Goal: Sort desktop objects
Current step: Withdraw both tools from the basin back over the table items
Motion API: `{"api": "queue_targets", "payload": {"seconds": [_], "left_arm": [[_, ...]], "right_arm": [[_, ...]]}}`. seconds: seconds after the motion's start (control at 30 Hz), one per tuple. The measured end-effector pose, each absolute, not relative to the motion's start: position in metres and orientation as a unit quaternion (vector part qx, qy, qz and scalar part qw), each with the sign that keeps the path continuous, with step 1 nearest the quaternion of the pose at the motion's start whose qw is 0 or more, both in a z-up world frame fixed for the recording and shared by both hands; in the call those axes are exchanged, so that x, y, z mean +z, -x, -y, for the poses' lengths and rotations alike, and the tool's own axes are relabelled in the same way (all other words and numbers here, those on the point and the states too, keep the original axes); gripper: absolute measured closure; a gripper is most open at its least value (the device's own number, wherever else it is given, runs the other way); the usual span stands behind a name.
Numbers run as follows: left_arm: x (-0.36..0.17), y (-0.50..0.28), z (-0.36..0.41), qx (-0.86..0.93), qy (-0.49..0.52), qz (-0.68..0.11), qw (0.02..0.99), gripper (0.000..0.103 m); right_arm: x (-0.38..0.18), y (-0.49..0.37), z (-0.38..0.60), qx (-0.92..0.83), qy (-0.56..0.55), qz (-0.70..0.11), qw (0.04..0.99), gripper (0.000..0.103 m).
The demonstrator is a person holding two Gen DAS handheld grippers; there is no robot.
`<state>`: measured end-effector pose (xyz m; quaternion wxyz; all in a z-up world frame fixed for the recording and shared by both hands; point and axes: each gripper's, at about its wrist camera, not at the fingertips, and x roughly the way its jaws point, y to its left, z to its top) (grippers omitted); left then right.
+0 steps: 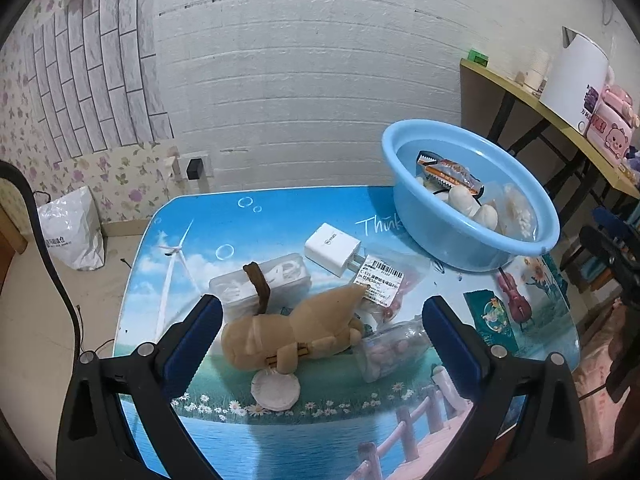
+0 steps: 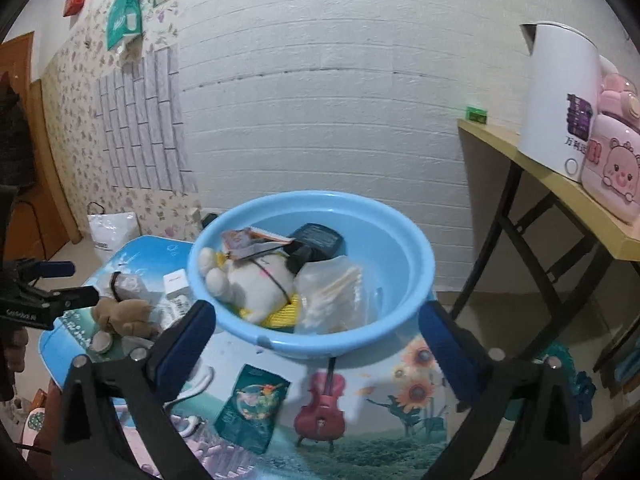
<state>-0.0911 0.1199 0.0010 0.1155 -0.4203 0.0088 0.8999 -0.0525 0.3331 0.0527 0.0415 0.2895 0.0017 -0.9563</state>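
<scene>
1. Left gripper (image 1: 322,320): jaws spread wide, nothing pinched. It hovers over the near part of the printed table (image 1: 280,432), with the brown plush toy (image 1: 296,332) in the gap between its fingers but touching neither.
2. Right gripper (image 2: 316,330): jaws also spread wide and empty, hanging in front of the blue basin (image 2: 400,264); the basin's near wall sits between the fingers, no contact visible.
3. Basin stands on the far right corner of the table. Inside it: a white plush toy (image 2: 256,280), a snack wrapper (image 2: 248,240) on top of it, a dark box (image 2: 320,238) behind, and a clear bag of white pieces (image 2: 340,292) on the right.
4. Unsorted items on the table:
   - white charger (image 1: 334,248), beyond the brown plush
   - clear case (image 1: 260,284) with white cable inside, to the plush's left and partly under its strap
   - barcode-labelled bag (image 1: 380,284), just right of the charger
   - clear bottle (image 1: 394,350) lying on its side, touching the plush's right side
   - round white pad (image 1: 276,390), just in front of the plush
   - green packet (image 2: 252,408), flat on the table in front of the basin
5. Bottle contents look pinkish; probably small round pieces, fisheye blur makes it hard to confirm.
</scene>
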Motion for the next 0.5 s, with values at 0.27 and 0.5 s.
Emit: {"api": "queue_targets", "payload": {"seconds": [0.27, 0.5], "left_arm": [[0.003, 0.088, -0.116, 0.902, 0.418, -0.005, 0.113, 0.002], [-0.002, 0.085, -0.107, 0.901, 0.421, -0.001, 0.105, 0.002]], "right_arm": [[0.035, 0.053, -0.316, -0.942, -0.326, -0.013, 0.075, 0.0], [0.029, 0.051, -0.307, -0.934, -0.345, -0.018, 0.087, 0.0]]}}
